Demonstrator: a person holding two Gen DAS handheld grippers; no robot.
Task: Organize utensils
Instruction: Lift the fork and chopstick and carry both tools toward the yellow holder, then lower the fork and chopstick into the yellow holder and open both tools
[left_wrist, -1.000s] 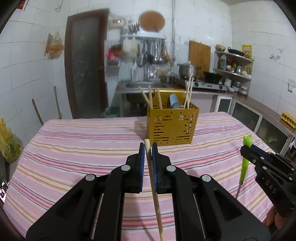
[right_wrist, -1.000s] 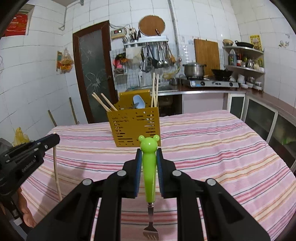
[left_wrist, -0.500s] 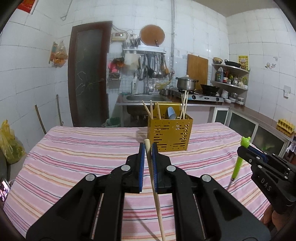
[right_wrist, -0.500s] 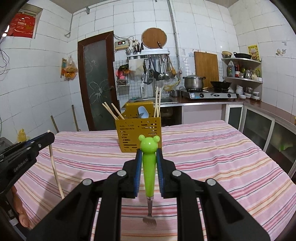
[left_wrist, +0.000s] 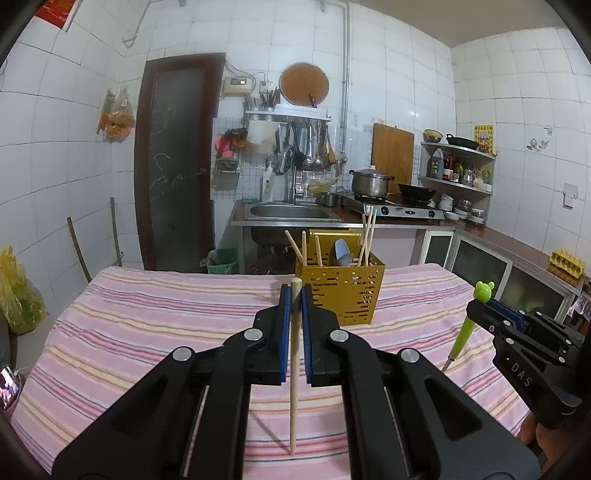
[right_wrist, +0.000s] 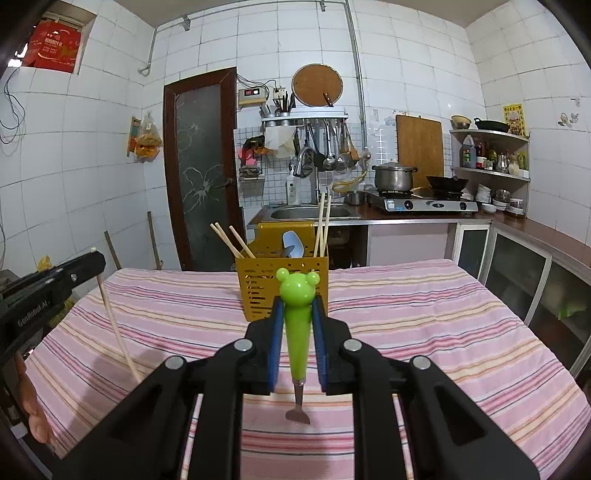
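Note:
My left gripper is shut on a wooden chopstick that hangs nearly upright above the striped table. My right gripper is shut on a fork with a green frog handle, tines down. A yellow perforated utensil holder stands at the far middle of the table and holds several chopsticks and a blue spoon. It also shows in the right wrist view. Both grippers are held back from the holder, above the near half of the table. The right gripper shows in the left wrist view, the left gripper in the right wrist view.
The table wears a pink striped cloth. Behind it are a steel sink, a stove with a pot, a dark door and low cabinets on the right. A yellow bag sits at far left.
Both grippers have risen and pulled back from the holder, which now looks smaller and farther. The chopstick hangs more upright. Both grips are unchanged.

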